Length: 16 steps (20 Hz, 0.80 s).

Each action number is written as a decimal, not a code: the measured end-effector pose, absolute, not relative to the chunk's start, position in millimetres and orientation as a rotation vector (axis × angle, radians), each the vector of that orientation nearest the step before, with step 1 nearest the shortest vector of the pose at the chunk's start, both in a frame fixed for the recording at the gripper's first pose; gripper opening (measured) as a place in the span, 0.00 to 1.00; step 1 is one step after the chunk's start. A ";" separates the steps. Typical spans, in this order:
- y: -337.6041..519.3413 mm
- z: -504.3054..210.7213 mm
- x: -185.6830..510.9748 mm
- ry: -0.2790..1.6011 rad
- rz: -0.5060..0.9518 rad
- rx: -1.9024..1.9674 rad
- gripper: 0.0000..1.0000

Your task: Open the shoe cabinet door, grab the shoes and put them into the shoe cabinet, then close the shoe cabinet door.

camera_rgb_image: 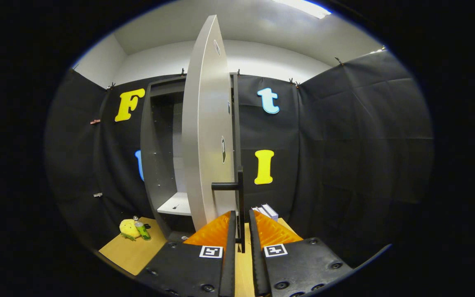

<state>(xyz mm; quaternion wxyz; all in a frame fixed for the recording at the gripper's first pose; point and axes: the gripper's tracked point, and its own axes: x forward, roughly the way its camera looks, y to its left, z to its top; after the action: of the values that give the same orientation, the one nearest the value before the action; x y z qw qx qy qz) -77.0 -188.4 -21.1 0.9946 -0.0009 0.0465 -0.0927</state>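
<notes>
smooth matt door, ribbed orange fingers.

Position: the camera rides on the gripper, low, right at the open door of the shoe cabinet.
Facing: forward along the fingers, tilted upward at the door's edge and its black handle, which stands between the fingertips.
Nearness: very close to the door; the cabinet's interior lies just beyond, to its left.

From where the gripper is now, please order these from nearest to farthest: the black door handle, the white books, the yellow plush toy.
1. Black door handle: its bar stands between the gripper jaws, which flank it; contact unclear.
2. White books: just beyond the right fingertip, on the wooden floor.
3. Yellow plush toy: far off to the left, beside a green bottle.
</notes>
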 end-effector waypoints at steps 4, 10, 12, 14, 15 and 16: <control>-195.6 -19.3 -72.5 0.087 -0.224 0.016 0.22; -207.1 -9.5 -76.6 0.047 -0.207 0.011 0.21; -209.1 -5.3 -78.4 0.033 -0.202 -0.004 0.22; -208.8 1.8 -83.0 0.023 -0.194 0.003 0.22; -207.8 6.1 -86.6 0.015 -0.191 0.011 0.22; -205.4 9.6 -92.9 0.007 -0.188 0.016 0.22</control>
<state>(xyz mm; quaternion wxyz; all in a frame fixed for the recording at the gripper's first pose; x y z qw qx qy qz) -92.9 -205.4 9.6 0.9955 0.0079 0.0033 -0.0941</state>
